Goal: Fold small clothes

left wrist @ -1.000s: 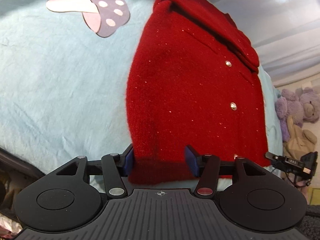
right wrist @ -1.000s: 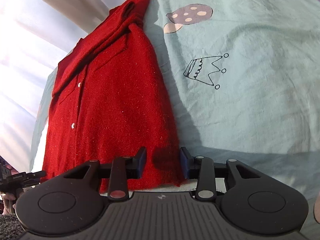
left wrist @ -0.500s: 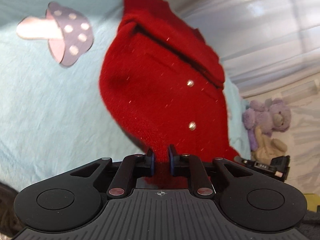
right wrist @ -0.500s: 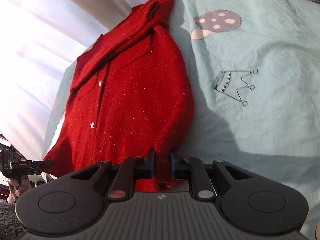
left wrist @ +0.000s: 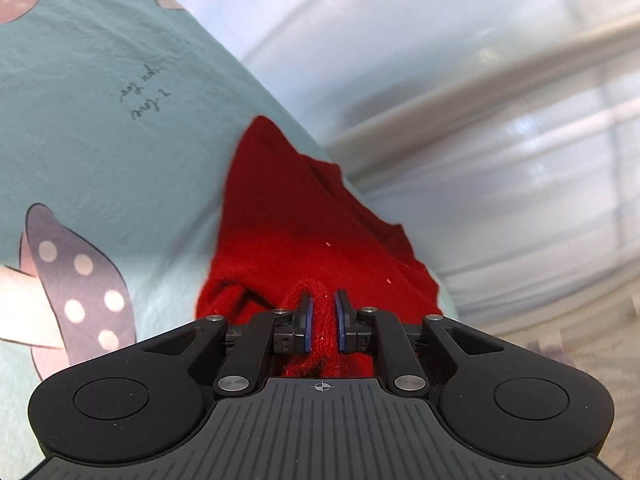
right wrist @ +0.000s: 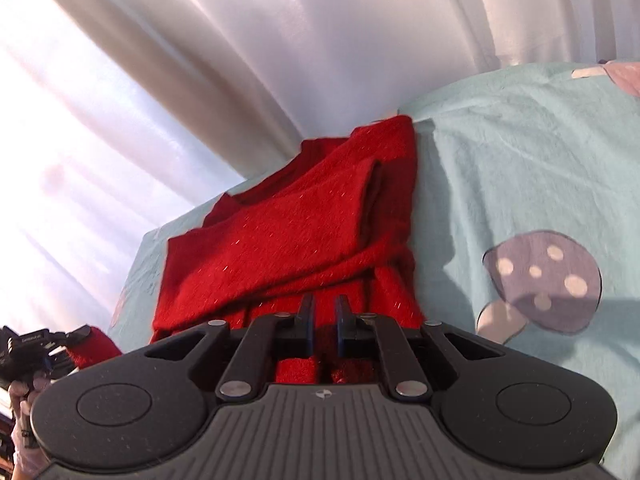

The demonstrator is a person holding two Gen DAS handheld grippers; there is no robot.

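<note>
a: where is the red sweater [left wrist: 288, 232]?

b: on the bed, on the blue sheet [left wrist: 100, 128]. it lies straight ahead of both tools, going long-ways away from them to the far edge by the curtain [right wrist: 320, 40].

a: what is the left tool [left wrist: 322, 316] doing?

b: it is nearly closed, pinching red knit between its blue pads. the right tool [right wrist: 322, 320] is nearly closed on the near edge too.

a: which one is nearer?

b: about the same, i think. both hold the near end, lifted and bunched. the far end lies flat, so the near end has to go forward, over the top, to meet it.

a: any words to read?

b: there is dark handwriting on the sheet in the left view, but it is upside down and i can't read it. there is a mushroom picture [right wrist: 540, 280] too. no label shows on the sweater.
</note>
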